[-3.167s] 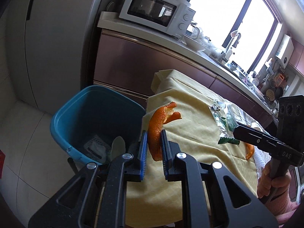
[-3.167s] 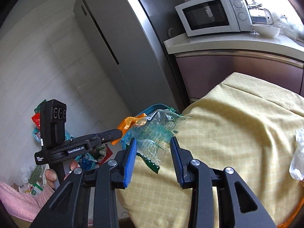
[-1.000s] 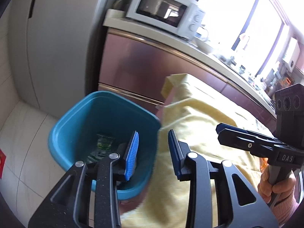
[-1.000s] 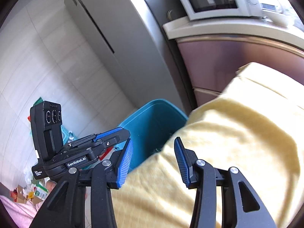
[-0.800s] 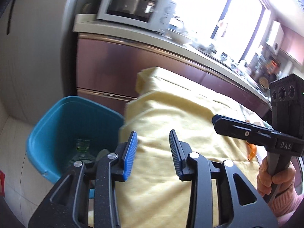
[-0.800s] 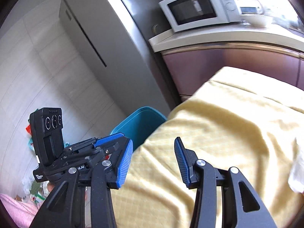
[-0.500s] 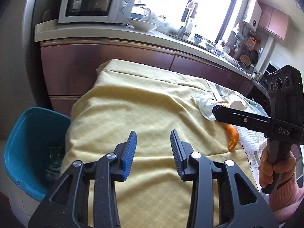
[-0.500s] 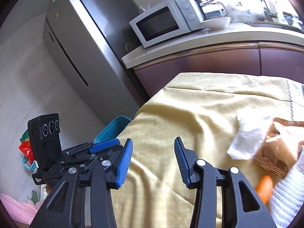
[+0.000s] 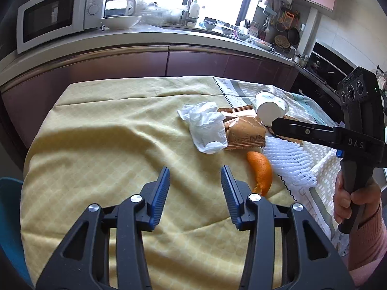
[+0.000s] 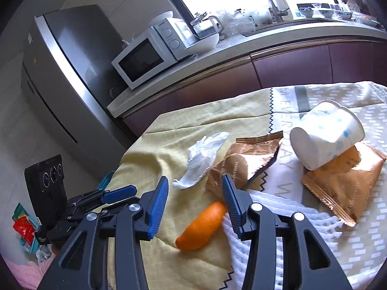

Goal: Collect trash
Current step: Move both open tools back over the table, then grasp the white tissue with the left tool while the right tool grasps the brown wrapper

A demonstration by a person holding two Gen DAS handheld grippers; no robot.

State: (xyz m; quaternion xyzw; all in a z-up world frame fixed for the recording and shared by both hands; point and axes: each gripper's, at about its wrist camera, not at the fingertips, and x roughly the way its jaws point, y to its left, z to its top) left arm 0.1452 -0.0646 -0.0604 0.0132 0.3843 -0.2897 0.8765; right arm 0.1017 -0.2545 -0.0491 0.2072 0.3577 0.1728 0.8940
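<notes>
- My left gripper [image 9: 195,182]: jaws spread wide, nothing between the pads. It hovers over bare yellow tablecloth [image 9: 101,145], well short of the litter; I read this as an approach pose, not yet a grasp.
- My right gripper [image 10: 194,193]: jaws likewise apart and empty, held above the orange peel [image 10: 202,226]. In its own view the peel lies just below the gap, so I judge it the likely next pick.
- Trash is clustered on the right half of the table: crumpled white tissue [image 9: 205,126] touching a brown foil wrapper [image 9: 244,133]; white foam fruit net [image 9: 287,162] just beside the peel.
- A second brown wrapper [image 10: 343,181] lies under the tipped paper cup [image 10: 324,137].
- Containers: the cup lies on its side, base towards the right camera; its mouth faces away, so I cannot tell its contents.
- Blue bin [image 9: 9,222]: only its rim shows, at the left edge beside the table. Its inside is out of view.
</notes>
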